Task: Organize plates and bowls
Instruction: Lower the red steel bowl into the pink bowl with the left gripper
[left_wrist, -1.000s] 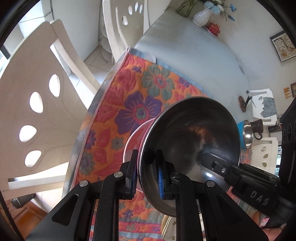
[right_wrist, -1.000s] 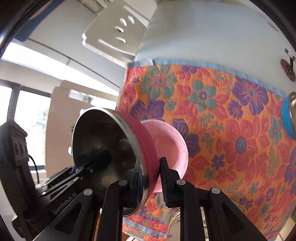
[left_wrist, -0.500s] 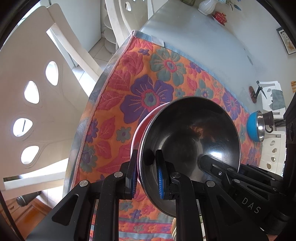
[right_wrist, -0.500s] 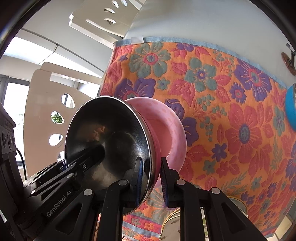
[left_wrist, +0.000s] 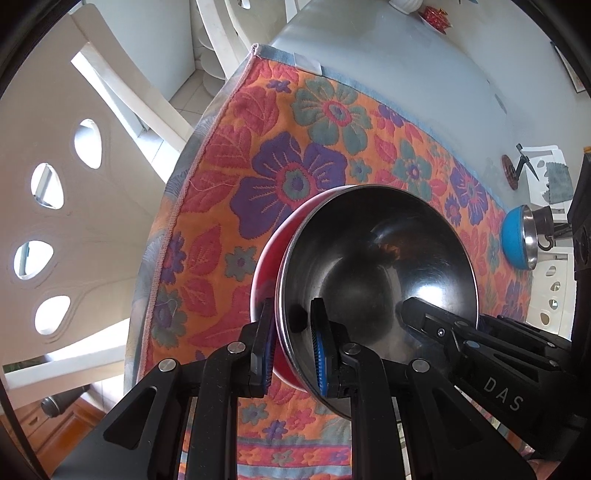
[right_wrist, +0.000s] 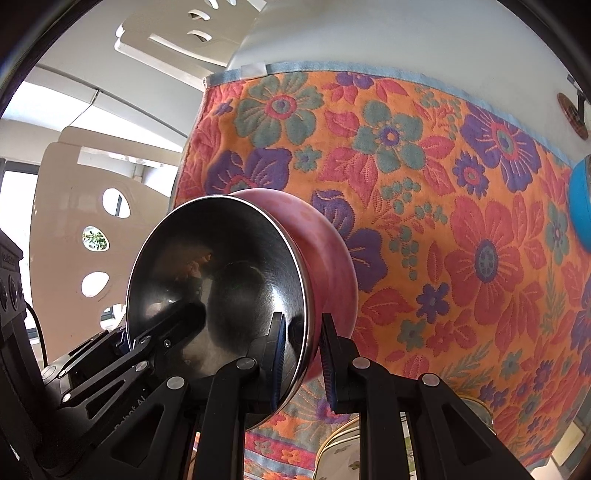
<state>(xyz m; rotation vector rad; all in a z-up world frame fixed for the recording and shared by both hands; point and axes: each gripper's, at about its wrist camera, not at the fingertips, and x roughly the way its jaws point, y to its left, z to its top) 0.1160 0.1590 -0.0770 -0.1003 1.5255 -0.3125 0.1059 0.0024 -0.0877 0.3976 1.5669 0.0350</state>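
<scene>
A steel bowl with a red outside (left_wrist: 376, 266) is held by both grippers. My left gripper (left_wrist: 293, 347) is shut on its near rim, one finger inside and one outside. My right gripper (right_wrist: 301, 354) is shut on the opposite rim of the same bowl (right_wrist: 221, 280). Beneath it, a pink bowl (right_wrist: 325, 251) shows on the floral cloth (right_wrist: 424, 184), and the red bowl sits over it, nearly nested. Each gripper shows in the other's view, reaching into the bowl.
A blue bowl with a steel inside (left_wrist: 517, 236) lies at the right of the cloth. White chairs (left_wrist: 74, 206) stand along the table's left edge. A vase (left_wrist: 404, 4) and small items sit at the far end. A light dish (right_wrist: 340, 454) lies near the front edge.
Both grippers have carried the red-and-steel bowl down and forward onto the pink bowl; the pink bowl's inside, open to view before, is now covered.
</scene>
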